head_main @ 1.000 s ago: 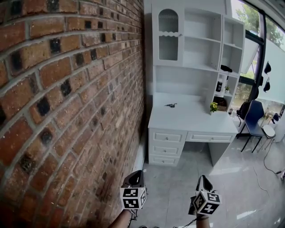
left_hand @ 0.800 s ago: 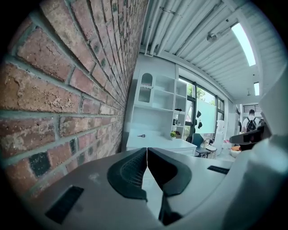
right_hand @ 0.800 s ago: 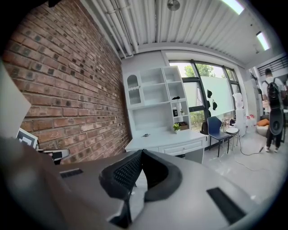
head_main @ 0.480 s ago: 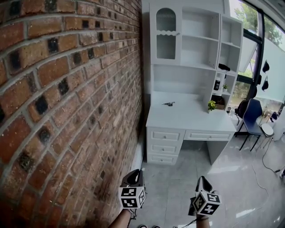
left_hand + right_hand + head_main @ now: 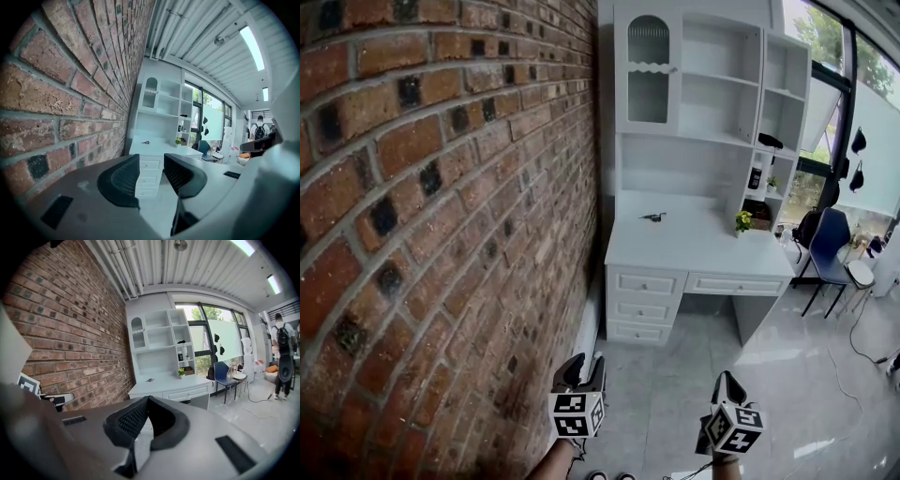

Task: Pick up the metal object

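Left hand-held gripper (image 5: 584,368) (jaws apart, empty) and right hand-held gripper (image 5: 729,382) (jaws together) hang well short of metal object (image 5: 653,217), straight ahead on table (image 5: 703,251); left looks marginally nearer.

Item count as seen:

- Two grippers: the left gripper (image 5: 584,367) and the right gripper (image 5: 727,378).
- Two marker cubes (image 5: 578,415) (one per gripper).
- One white desk (image 5: 698,251), carrying one shelf unit (image 5: 722,84).
- Four drawers (image 5: 648,284): three stacked at the left, one wide at the right.
- One metal object (image 5: 653,217).
- One potted plant (image 5: 742,222).
- One blue chair (image 5: 827,246).
- One brick wall (image 5: 441,187).
- One person (image 5: 282,357) in each gripper view (whether it is the same individual cannot be told).
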Demonstrator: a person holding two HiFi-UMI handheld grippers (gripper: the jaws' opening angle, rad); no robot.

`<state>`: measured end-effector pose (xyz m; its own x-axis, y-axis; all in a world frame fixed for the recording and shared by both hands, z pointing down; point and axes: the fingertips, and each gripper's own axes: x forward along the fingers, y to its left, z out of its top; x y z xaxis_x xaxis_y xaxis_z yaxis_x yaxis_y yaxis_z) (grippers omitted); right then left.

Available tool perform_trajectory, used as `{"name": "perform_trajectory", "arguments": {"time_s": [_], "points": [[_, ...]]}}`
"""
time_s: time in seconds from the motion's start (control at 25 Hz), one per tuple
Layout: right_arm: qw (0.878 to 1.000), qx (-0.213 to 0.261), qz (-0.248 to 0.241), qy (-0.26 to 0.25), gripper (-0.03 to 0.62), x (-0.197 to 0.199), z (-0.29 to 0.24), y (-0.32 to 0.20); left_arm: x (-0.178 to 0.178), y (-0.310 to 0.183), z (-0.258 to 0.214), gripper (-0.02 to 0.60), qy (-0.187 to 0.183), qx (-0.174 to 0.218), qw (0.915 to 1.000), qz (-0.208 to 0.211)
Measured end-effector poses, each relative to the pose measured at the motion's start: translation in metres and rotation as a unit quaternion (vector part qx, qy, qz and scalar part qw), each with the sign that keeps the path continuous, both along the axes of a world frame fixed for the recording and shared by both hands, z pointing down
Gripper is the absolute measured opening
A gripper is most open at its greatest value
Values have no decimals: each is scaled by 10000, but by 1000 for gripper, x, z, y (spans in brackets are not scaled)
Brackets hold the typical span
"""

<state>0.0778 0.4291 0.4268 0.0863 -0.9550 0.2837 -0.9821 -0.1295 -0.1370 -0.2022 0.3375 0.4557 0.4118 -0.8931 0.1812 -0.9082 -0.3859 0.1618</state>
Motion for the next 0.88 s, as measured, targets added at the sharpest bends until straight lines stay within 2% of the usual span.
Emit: {"name": "perform_trajectory", "arguments": {"time_s": [0.16,0.56,0.88], "points": [[10000,46,-2,-9,0,0,-2,-1,0,1,3,179,-48,-4,10000,-17],[9998,-27,-184,22,0,13,6,-11,1,-3,13,181,-180,-179,9995,-201],[9997,-44,-232,-75,0,40,15,-28,17,-14,14,181,-217,-196,9991,-317]]}}
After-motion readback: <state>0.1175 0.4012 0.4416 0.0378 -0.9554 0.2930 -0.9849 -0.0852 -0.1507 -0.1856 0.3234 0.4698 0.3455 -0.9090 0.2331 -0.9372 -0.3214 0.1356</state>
